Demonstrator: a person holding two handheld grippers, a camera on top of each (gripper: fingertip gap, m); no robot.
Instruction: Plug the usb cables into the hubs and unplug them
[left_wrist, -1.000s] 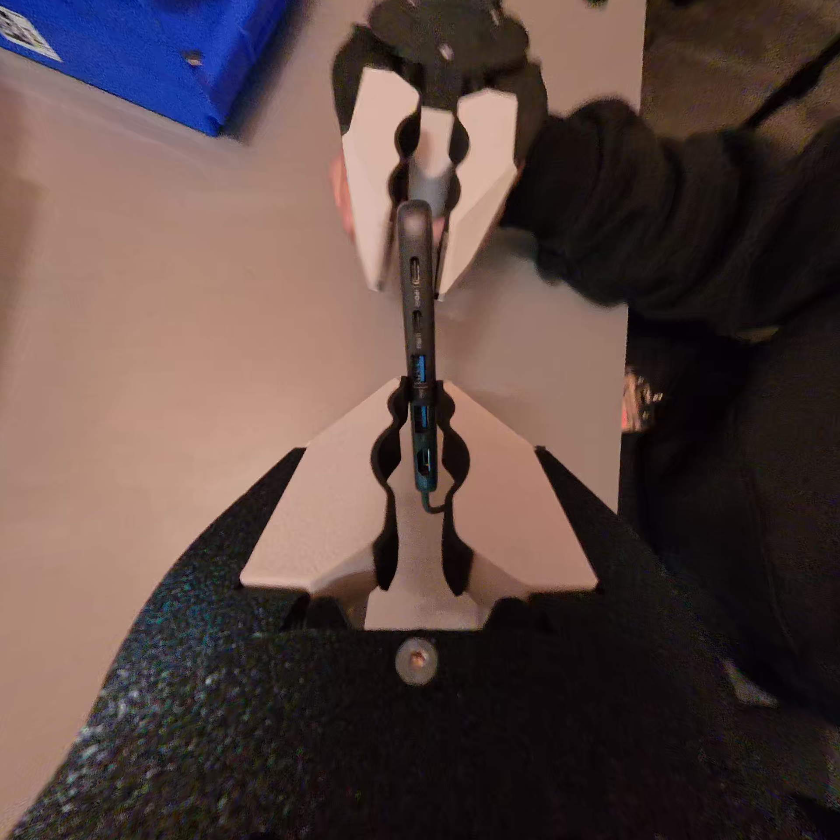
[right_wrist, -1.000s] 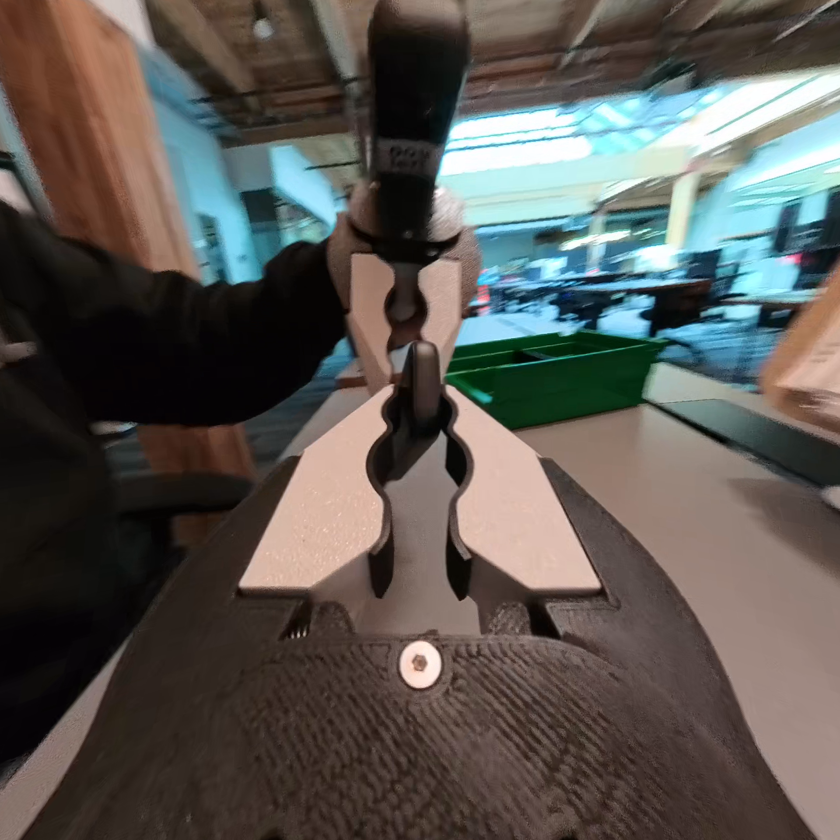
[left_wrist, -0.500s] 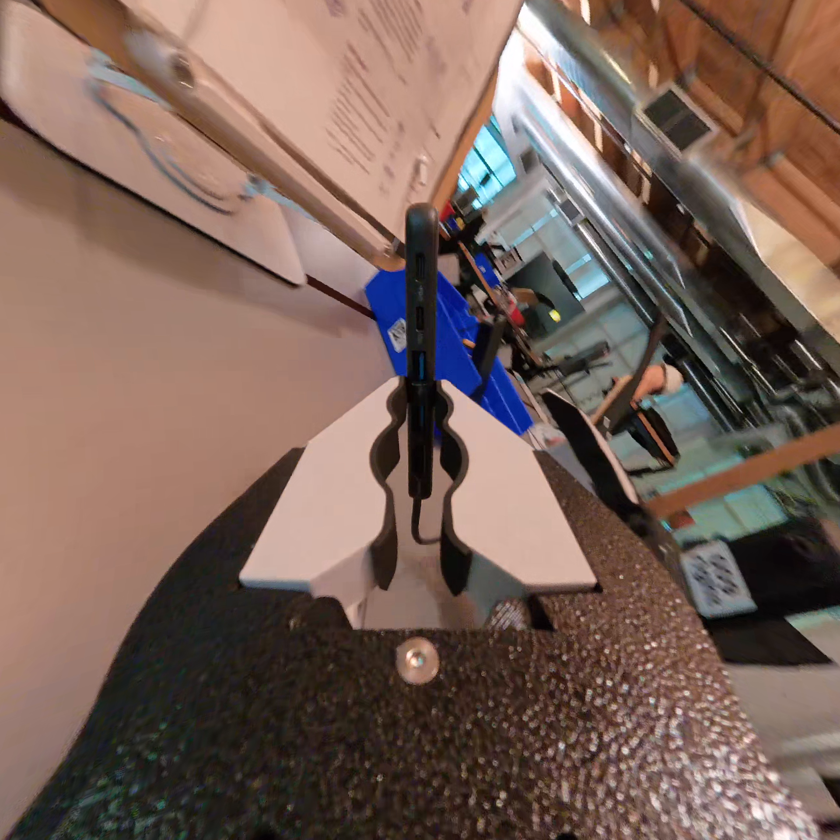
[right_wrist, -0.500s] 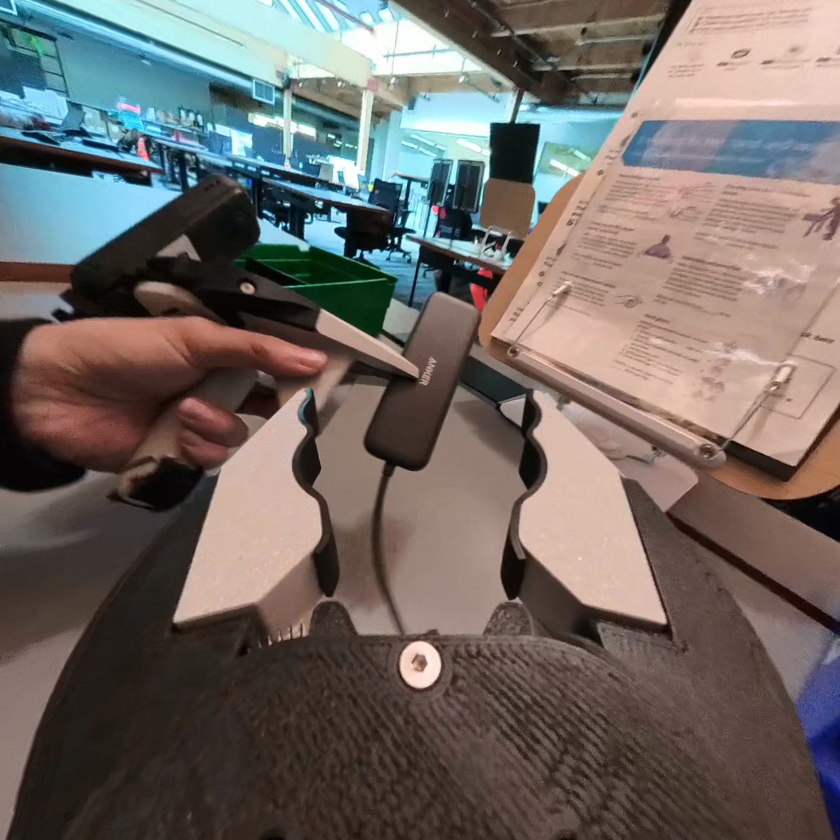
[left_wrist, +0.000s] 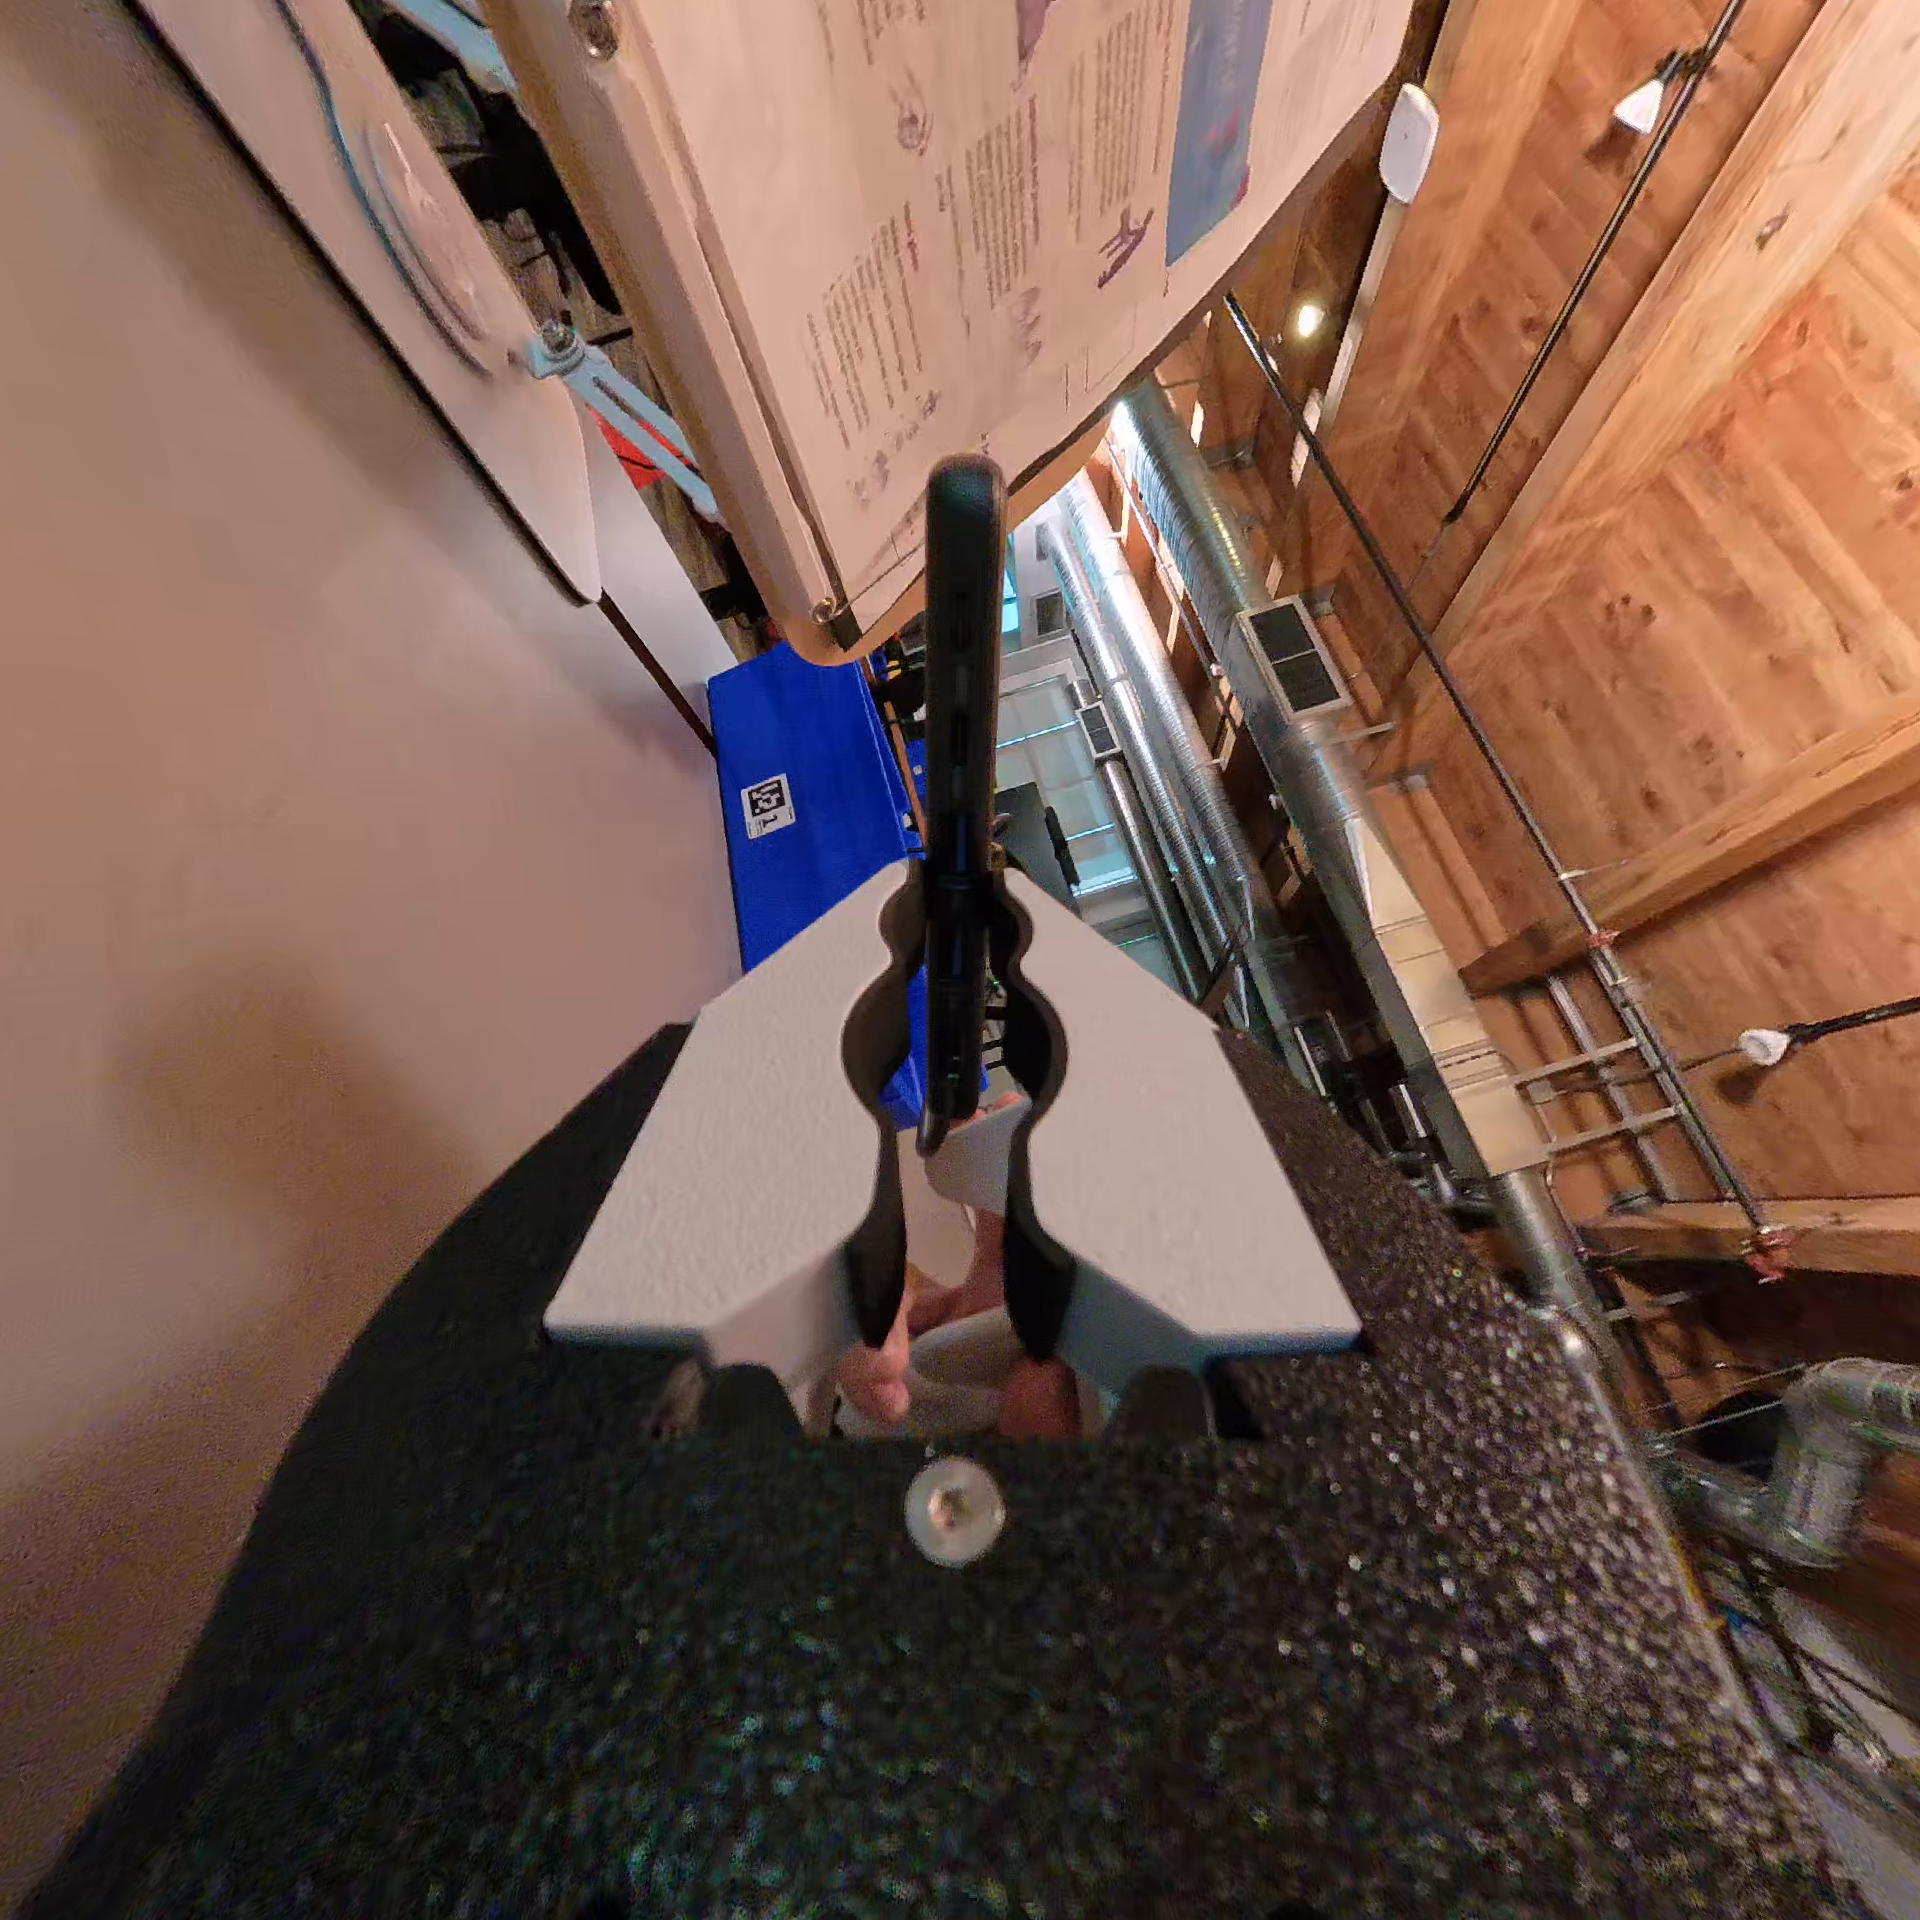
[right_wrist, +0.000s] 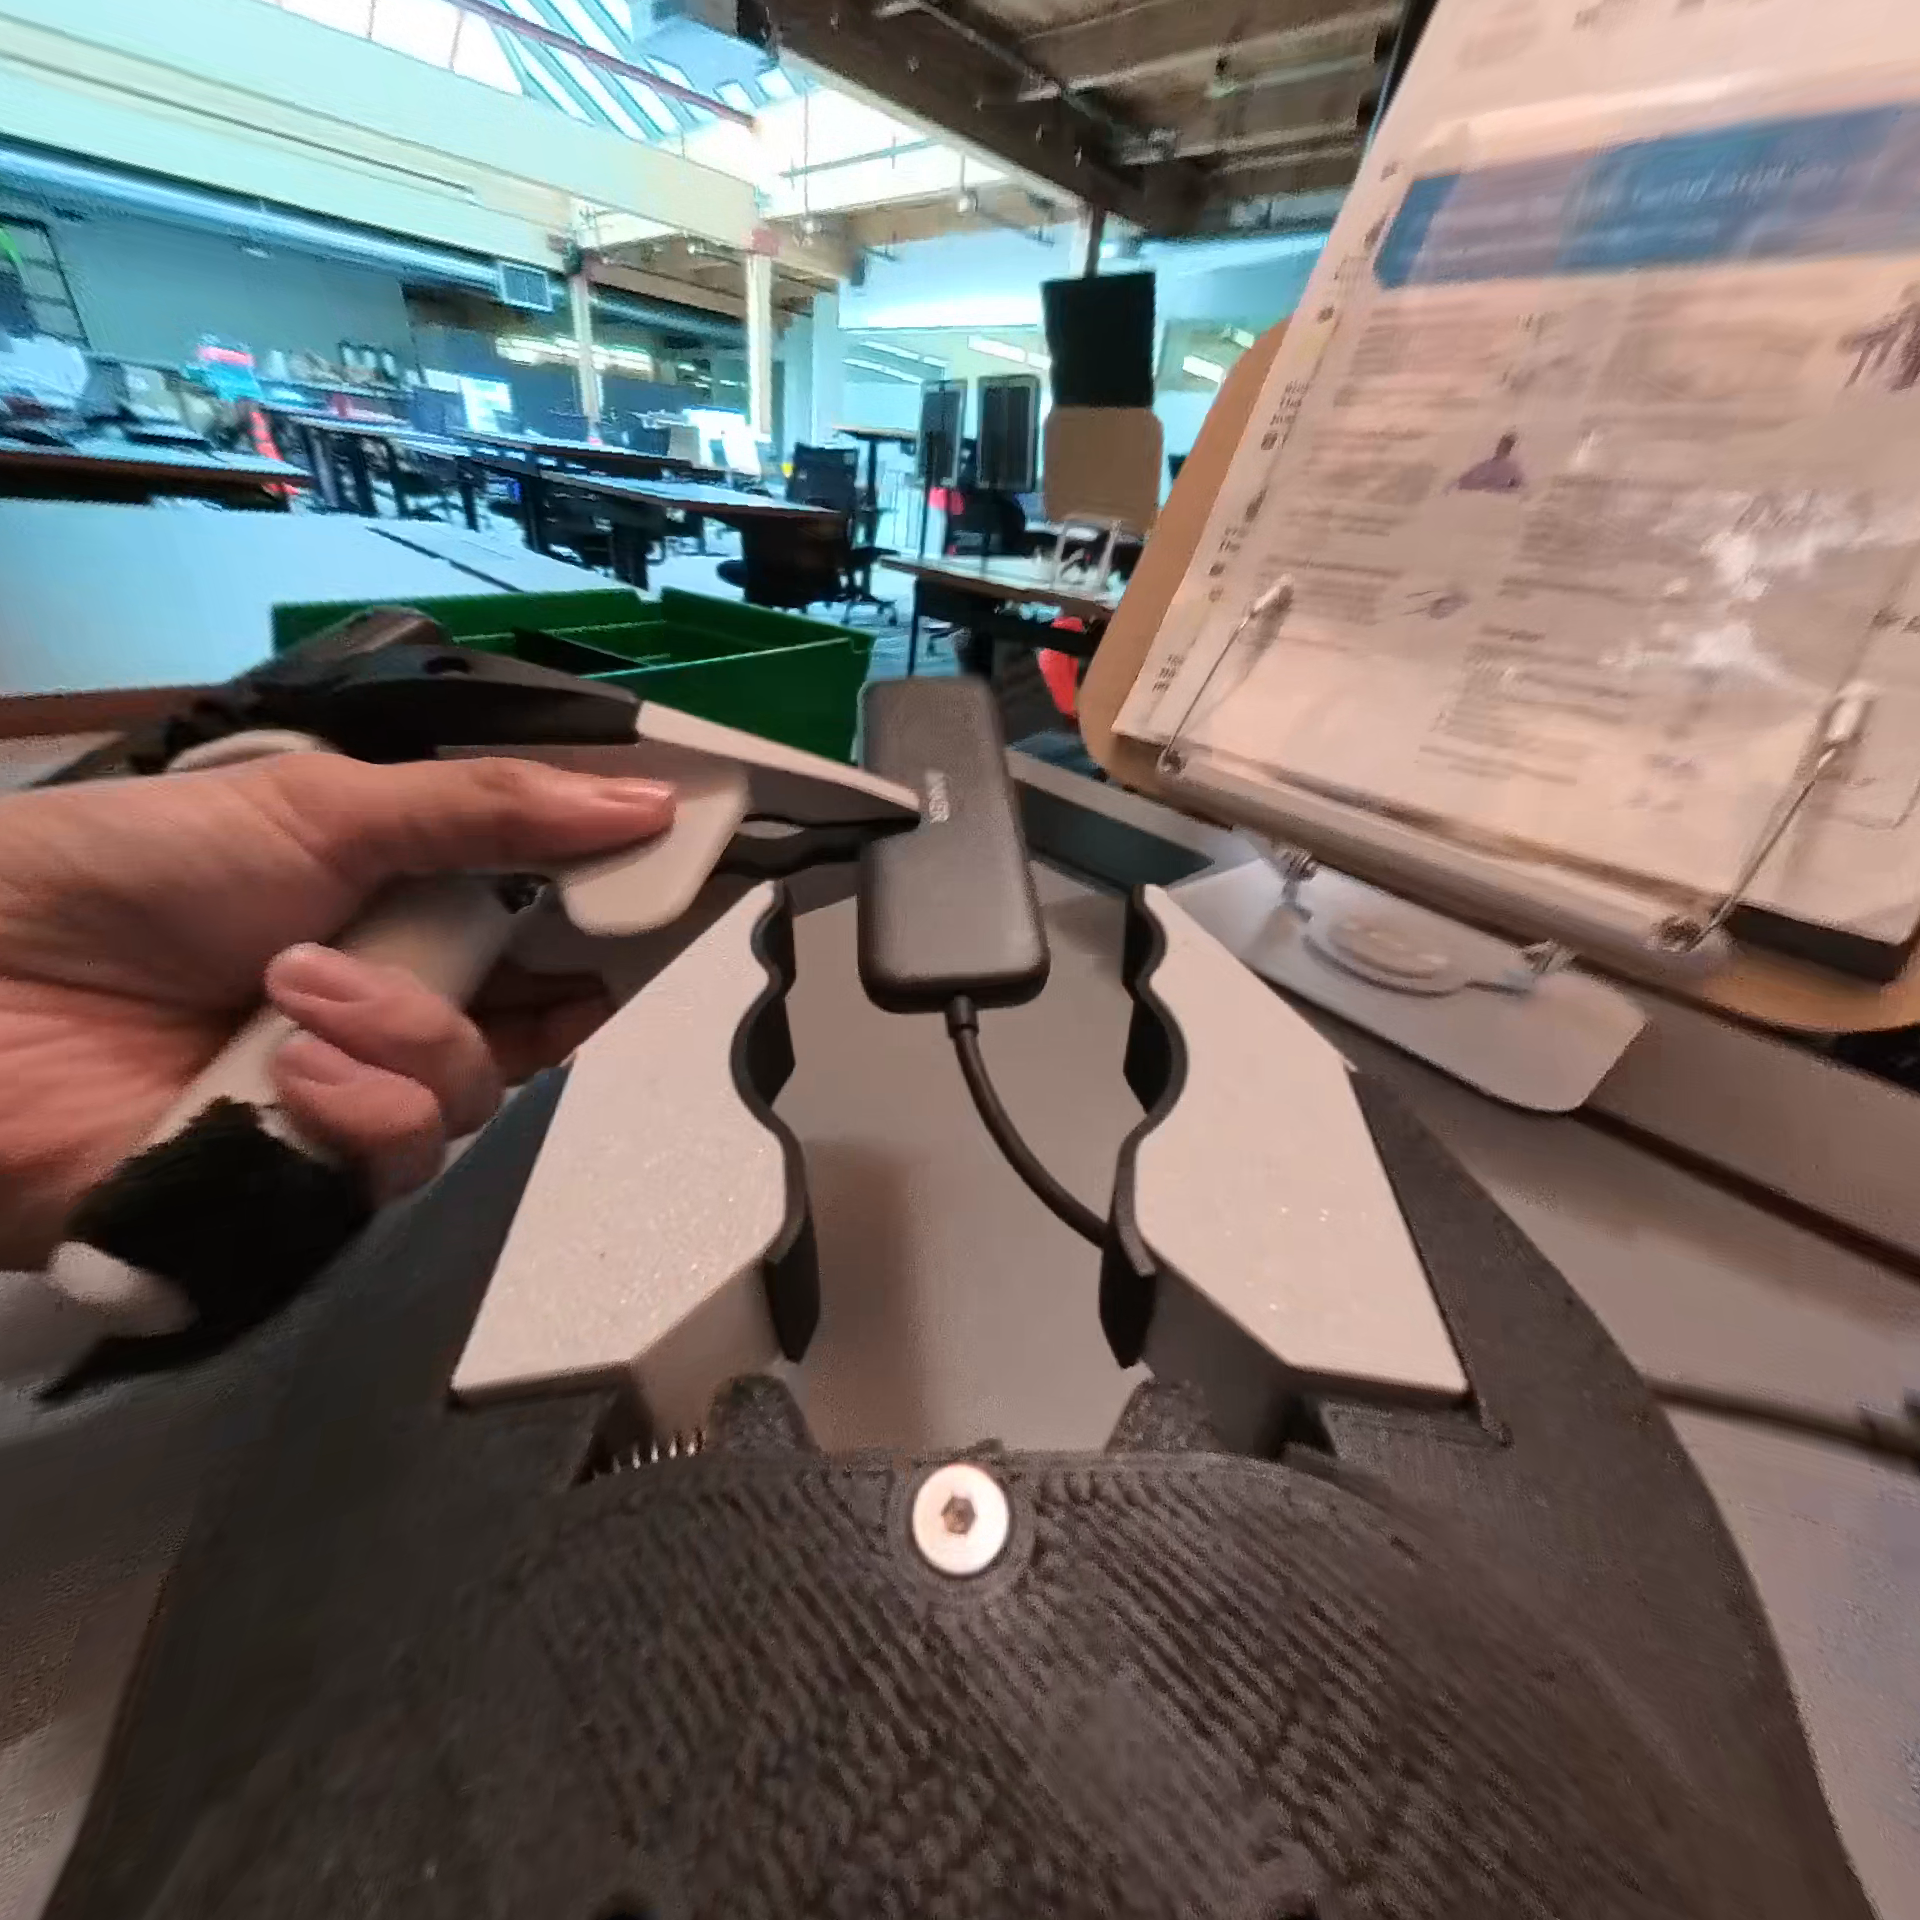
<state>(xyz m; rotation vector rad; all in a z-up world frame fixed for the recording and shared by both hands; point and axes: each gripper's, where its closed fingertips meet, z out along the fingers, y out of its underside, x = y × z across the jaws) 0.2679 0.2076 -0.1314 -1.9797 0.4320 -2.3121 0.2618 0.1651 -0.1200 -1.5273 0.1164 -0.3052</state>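
Observation:
A black USB hub (left_wrist: 961, 727) stands edge-on between the fingers of my left gripper (left_wrist: 961, 894), which is shut on it. In the right wrist view the hub (right_wrist: 945, 862) is held flat above the table. The left gripper (right_wrist: 899, 816) comes in from the left in a hand (right_wrist: 260, 914) and clamps the hub's side. My right gripper (right_wrist: 956, 914) is open and empty. Its fingers (right_wrist: 665, 1091) stand either side of the hub's near end without touching it. The hub's black cable (right_wrist: 1013, 1132) runs down to the inner edge of the right finger.
A document stand with a printed sheet (right_wrist: 1558, 520) rises at the right on a white base (right_wrist: 1455, 997). A green bin (right_wrist: 665, 655) sits behind the hub. A blue bin (left_wrist: 810, 800) lies at the table's (left_wrist: 312, 831) far end. Office desks fill the background.
A second ago both grippers were shut on the hub. My right gripper has let go, opened and drawn back. The left gripper has turned with the hub still in it.

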